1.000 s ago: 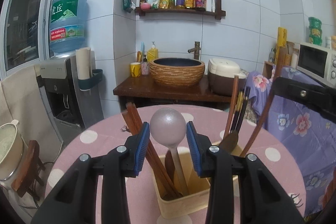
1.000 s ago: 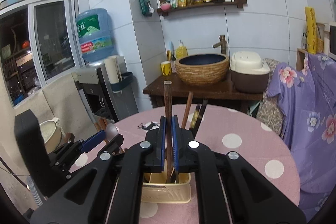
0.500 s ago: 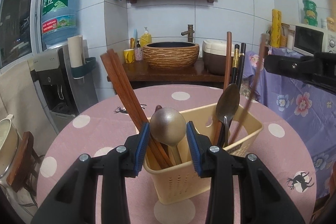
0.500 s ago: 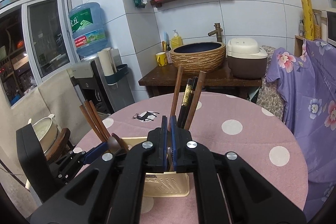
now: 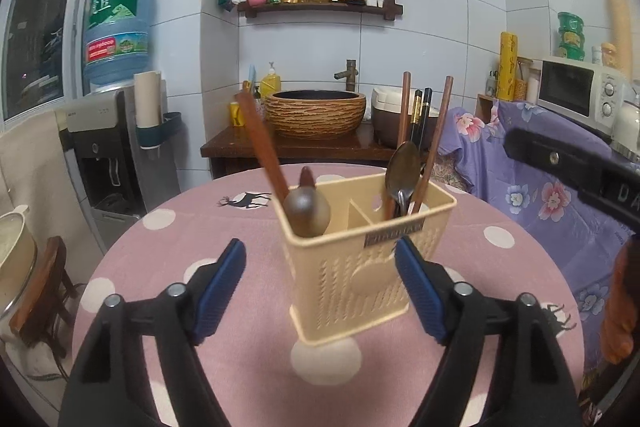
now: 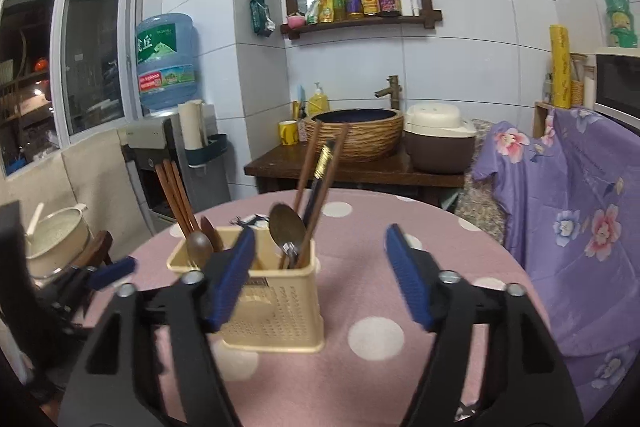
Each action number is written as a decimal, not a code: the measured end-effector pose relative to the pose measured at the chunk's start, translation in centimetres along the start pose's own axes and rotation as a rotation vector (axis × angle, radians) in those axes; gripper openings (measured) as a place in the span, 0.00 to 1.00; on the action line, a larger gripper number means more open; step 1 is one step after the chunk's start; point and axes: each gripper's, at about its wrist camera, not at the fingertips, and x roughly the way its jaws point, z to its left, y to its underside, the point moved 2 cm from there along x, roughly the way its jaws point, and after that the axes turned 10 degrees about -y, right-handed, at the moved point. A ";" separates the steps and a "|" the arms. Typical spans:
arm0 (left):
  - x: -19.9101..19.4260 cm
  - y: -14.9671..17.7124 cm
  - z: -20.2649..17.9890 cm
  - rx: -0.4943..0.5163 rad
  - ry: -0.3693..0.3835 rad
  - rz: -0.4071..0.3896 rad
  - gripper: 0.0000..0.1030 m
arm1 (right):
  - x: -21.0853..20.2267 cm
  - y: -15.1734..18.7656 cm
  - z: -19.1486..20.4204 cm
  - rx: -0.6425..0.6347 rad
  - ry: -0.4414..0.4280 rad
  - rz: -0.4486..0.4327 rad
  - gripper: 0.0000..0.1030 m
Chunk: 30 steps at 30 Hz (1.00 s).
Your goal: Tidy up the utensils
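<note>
A: Where's the caddy (image 5: 360, 267)?

B: Middle of the round pink table (image 5: 472, 379), upright. Two compartments. One holds a dark wooden spoon (image 5: 306, 213) and brown chopsticks (image 5: 262, 143); the other a metal spoon (image 5: 404, 167), black chopsticks (image 5: 420, 115) and two more brown sticks.

A: Left gripper (image 5: 320, 291)?

B: Jaws opening, blue pads either side of the caddy's front, not pressing it. Nothing grasped.

A: Right gripper (image 6: 320, 275)?

B: Also opening, empty. Its left pad overlaps the caddy in its own view; contact unclear.

A: Behind?

B: Basin (image 5: 316, 113) on a dark stand, water cooler (image 5: 116, 131) left, microwave (image 5: 576, 91) right.
</note>
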 end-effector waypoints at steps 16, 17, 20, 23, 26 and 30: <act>-12.8 13.6 2.4 -0.111 -0.159 -0.075 0.95 | -10.1 18.1 4.8 -0.030 0.087 0.027 0.83; -13.7 14.3 2.2 -0.113 -0.164 -0.078 0.95 | -11.1 18.9 5.5 -0.045 0.082 0.020 0.84; -16.3 16.1 1.2 -0.091 -0.165 -0.088 0.95 | -14.1 20.8 7.5 -0.107 0.083 0.005 0.85; -18.7 17.2 0.6 -0.079 -0.133 -0.108 0.95 | -16.9 21.7 7.8 -0.110 0.093 -0.023 0.88; -19.7 17.4 0.6 -0.064 -0.158 -0.125 0.95 | -19.2 21.8 8.2 -0.152 0.151 -0.077 0.89; -21.2 18.0 0.7 -0.055 -0.206 -0.157 0.95 | -21.3 21.6 8.7 -0.193 0.211 -0.121 0.89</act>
